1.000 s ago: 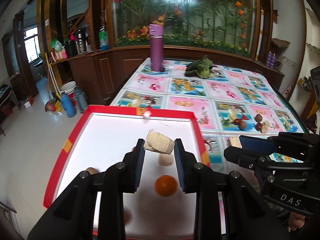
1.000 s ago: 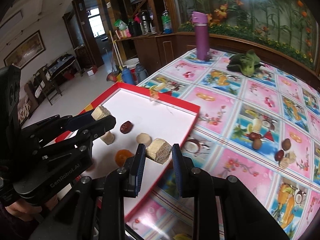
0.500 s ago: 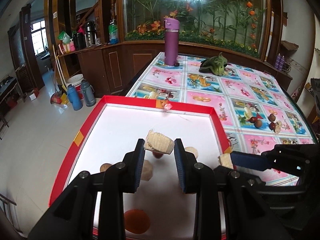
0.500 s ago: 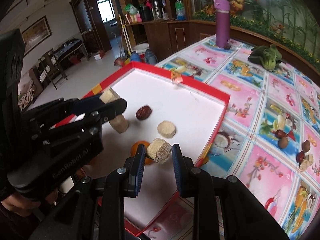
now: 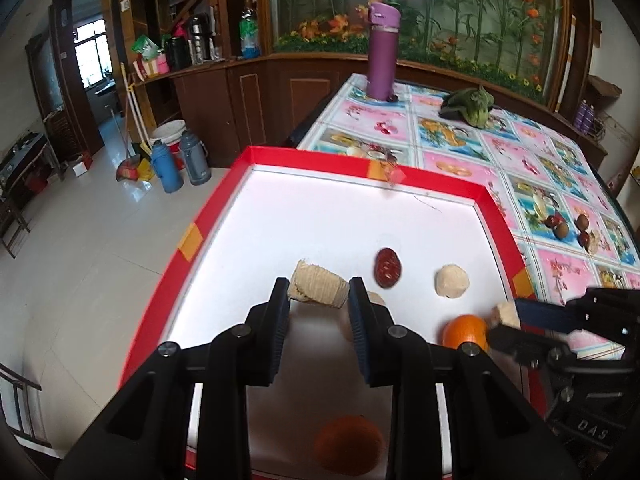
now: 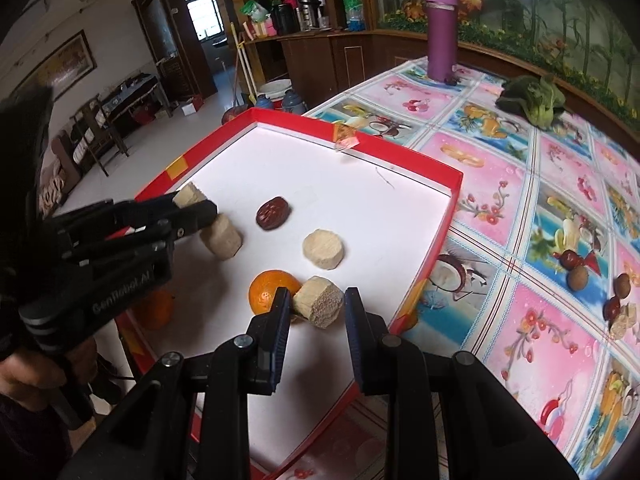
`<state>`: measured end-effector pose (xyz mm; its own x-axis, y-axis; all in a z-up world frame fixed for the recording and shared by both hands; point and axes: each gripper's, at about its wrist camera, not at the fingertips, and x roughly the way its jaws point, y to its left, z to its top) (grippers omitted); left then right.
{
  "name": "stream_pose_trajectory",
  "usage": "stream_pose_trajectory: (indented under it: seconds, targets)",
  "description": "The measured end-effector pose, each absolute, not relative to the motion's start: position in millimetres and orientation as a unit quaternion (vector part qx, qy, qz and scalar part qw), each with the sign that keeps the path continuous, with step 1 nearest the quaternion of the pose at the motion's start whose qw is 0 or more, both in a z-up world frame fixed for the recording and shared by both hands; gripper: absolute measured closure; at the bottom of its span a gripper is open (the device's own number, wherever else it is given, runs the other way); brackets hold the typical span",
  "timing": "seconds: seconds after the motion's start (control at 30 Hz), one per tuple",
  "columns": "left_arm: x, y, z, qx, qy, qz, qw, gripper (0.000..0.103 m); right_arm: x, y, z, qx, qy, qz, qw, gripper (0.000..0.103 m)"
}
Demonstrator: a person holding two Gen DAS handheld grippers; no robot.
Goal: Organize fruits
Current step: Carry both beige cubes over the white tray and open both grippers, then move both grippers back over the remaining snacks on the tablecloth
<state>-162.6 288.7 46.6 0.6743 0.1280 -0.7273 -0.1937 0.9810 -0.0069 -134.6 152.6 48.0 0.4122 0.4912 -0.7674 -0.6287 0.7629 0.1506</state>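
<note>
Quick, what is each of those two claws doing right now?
Left gripper: closed on a pale ridged chunk.
Right gripper: closed on a pale cut chunk.

Date (image 6: pixel 273 213) and orange (image 6: pixel 269 290) in tray (image 6: pixel 439 235)

Both tongs, left (image 5: pixel 319 296) and right (image 6: pixel 316 304), angle downward, jaws clamped.

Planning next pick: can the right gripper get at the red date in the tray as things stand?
Probably not yet. The right gripper is shut on a beige chunk, so its jaws are occupied. Otherwise the red date lies exposed on the tray floor, nothing covering it.
</note>
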Motion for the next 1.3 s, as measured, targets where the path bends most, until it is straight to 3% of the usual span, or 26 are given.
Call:
stream_pose_trajectory:
  seconds: [0.63, 0.7, 0.83, 1.1, 1.3]
  targets:
    - [-137, 257, 47, 0.003, 0.409, 0.070, 0.910, 0.071, -97, 142, 40, -0.011, 0.464, 0.336, 0.819, 0.073]
    - [-136, 258, 45, 0.000, 0.415, 0.070, 0.907, 0.068, -98, 139, 41, 0.000, 0.468, 0.347, 0.813, 0.070]
    - [-137, 254, 49, -0.003, 0.410, 0.078, 0.909, 0.042, -100, 129, 46, 0.011, 0.455, 0.354, 0.817, 0.064]
    - [-138, 232, 65, 0.013, 0.396, 0.067, 0.916, 0.040, -97, 86, 59, 0.040, 0.429, 0.341, 0.836, 0.064]
    - [-132, 195, 75, 0.034, 0.389, 0.038, 0.920, 0.033, -87, 28, 58, 0.064, 0.424, 0.304, 0.851, 0.064]
